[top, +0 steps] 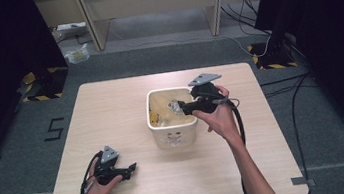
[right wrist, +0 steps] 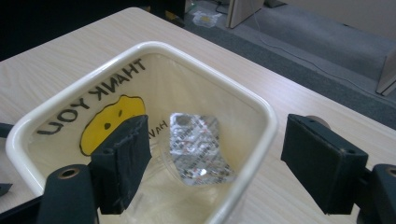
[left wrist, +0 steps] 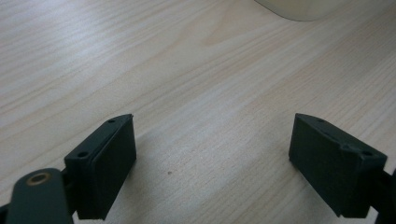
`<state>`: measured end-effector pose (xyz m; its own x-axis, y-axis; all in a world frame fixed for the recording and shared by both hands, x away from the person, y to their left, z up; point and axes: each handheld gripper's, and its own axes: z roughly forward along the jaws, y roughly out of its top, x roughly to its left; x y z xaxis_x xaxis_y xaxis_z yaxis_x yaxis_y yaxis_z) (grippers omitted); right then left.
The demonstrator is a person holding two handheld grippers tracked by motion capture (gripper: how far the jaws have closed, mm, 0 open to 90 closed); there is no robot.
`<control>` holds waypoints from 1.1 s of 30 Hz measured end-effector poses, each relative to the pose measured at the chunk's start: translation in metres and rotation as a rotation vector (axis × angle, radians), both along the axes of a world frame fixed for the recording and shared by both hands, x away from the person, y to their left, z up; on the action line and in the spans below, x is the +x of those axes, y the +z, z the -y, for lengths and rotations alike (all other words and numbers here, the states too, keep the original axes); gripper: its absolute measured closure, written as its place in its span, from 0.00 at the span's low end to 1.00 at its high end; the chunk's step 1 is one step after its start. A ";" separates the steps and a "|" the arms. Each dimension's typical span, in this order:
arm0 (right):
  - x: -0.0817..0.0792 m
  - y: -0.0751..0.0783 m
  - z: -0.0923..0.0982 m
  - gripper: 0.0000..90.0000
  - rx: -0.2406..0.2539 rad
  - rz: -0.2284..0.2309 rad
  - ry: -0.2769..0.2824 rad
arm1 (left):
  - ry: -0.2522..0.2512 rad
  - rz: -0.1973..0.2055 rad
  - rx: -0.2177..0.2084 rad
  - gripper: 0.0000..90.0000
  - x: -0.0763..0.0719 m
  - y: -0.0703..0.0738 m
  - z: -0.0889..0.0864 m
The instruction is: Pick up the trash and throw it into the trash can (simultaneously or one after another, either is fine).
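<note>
Right gripper view, item one: blister pack point(right wrist: 200, 148), silvery foil, lying tilted inside the bin point(right wrist: 261, 116) against its clear liner. I judge it very light, thin and springy, with a slick foil face that could slide between the pads; I would pinch it by a flat edge, not across the bubbles, which may crush.

Item two: bin, cream plastic, rounded square, lined with a clear bag printed "THANK YOU" and a yellow smiley. Contents: the blister pack and the crinkled liner; the high view hints at other yellowish bits I cannot identify.

Item three: right gripper point(right wrist: 215, 158), poised over the bin's rim, jaws wide apart, nothing between them.

Item four: left gripper point(left wrist: 212, 158), jaws spread wide over bare table point(left wrist: 187, 70), empty, well apart from the bin.
</note>
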<state>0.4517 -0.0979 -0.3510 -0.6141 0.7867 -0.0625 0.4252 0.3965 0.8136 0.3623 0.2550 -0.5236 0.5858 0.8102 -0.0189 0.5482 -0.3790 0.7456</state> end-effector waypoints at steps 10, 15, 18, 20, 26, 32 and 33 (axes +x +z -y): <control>-0.004 0.002 0.027 0.26 0.023 0.014 -0.046 | 0.000 0.000 0.000 0.16 0.000 0.000 0.000; -0.006 0.003 0.036 0.26 0.031 0.018 -0.063 | -0.001 0.000 -0.001 0.16 0.000 0.000 0.000; -0.008 0.002 0.040 0.26 0.030 0.019 -0.068 | 0.000 0.000 0.000 0.16 0.000 0.000 0.000; -0.008 0.002 0.043 0.26 0.036 0.018 -0.075 | 0.000 0.000 0.000 0.16 0.000 0.000 0.000; -0.010 0.000 0.053 0.26 0.039 0.022 -0.090 | 0.000 0.000 0.001 0.16 0.000 0.000 0.000; -0.013 -0.001 0.062 0.26 0.043 0.022 -0.107 | 0.000 0.000 0.001 0.16 0.000 0.000 0.000; -0.013 -0.002 0.064 0.26 0.040 0.024 -0.108 | 0.000 0.000 0.001 0.16 0.000 0.000 0.000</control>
